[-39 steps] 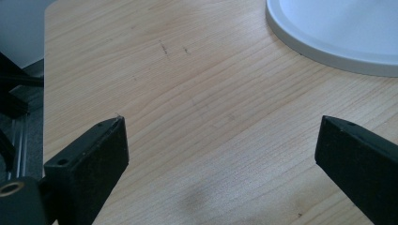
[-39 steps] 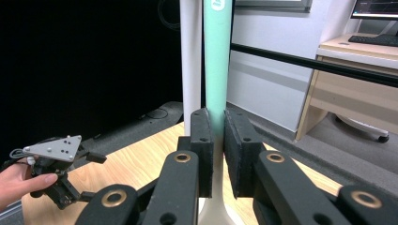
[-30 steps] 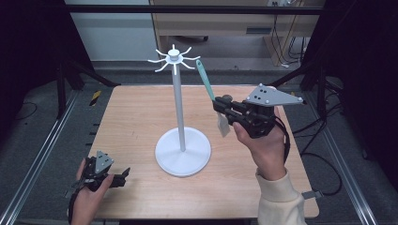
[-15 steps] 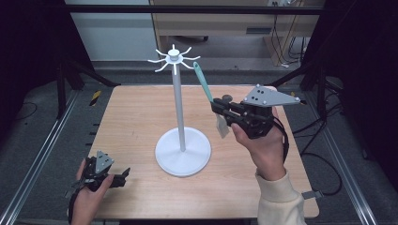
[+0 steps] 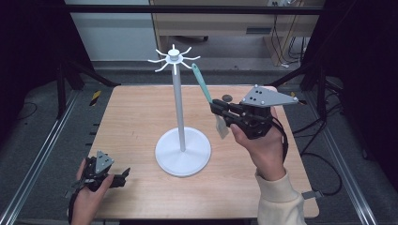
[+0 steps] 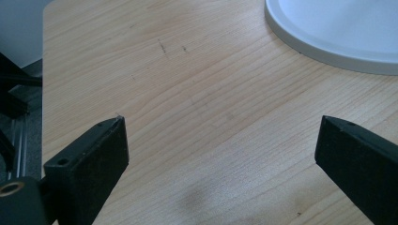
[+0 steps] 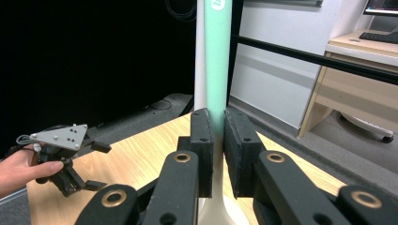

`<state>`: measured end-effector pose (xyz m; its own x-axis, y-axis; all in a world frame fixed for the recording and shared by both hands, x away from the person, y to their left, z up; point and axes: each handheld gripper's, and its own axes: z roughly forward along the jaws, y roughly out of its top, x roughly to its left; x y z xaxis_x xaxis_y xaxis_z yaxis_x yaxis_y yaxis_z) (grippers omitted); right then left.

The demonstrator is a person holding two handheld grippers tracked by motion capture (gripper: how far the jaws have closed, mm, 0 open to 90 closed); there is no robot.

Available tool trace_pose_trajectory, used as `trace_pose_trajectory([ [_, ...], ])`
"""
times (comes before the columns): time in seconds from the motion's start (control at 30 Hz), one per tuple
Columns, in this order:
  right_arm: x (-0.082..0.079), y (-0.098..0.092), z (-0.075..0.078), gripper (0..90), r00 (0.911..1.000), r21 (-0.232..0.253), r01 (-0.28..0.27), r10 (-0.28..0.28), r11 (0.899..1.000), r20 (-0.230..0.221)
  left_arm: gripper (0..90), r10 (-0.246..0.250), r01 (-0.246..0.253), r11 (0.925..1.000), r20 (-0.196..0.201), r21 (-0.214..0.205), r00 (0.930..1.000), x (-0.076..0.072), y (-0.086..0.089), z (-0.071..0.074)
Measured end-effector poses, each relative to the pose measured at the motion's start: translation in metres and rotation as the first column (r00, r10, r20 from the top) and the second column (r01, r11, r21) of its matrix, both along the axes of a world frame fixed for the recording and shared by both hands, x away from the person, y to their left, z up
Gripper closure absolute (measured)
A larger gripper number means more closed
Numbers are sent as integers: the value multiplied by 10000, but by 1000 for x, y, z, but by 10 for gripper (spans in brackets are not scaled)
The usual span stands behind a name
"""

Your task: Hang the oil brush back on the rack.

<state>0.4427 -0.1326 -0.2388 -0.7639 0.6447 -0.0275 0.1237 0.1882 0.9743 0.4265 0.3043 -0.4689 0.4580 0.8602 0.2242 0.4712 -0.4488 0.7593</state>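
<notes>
A white stand rises on a thin pole (image 5: pixel 178 108) from a round base (image 5: pixel 183 152) at the table's middle, with a ring of hooks (image 5: pixel 173 58) on top. My right gripper (image 5: pixel 217 107), held above the table right of the pole, is shut on a teal-handled utensil (image 5: pixel 202 84). The handle's upper end leans toward the hooks and its pale blade (image 5: pixel 221 127) hangs below the jaws. In the right gripper view the handle (image 7: pixel 217 56) stands upright between the pads of the right gripper (image 7: pixel 218 126). My left gripper (image 5: pixel 123 176) rests open at the front left; nothing lies in its gap (image 6: pixel 220 140).
A small dark object (image 5: pixel 227 98) lies on the wooden table (image 5: pixel 136 112) behind my right gripper. The stand's base (image 6: pixel 338 33) shows ahead and to the right in the left gripper view. Metal rails run along both sides of the table, and a desk stands beyond it.
</notes>
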Motion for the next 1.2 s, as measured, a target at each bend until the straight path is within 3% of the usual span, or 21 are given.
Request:
trace_pose_trajectory([
  [1.2, 18, 15, -11, 824, 9995, 191, -138, 144, 9997, -299, 27, -45, 46, 10000, -54, 64, 10000, 1, -1, -1],
])
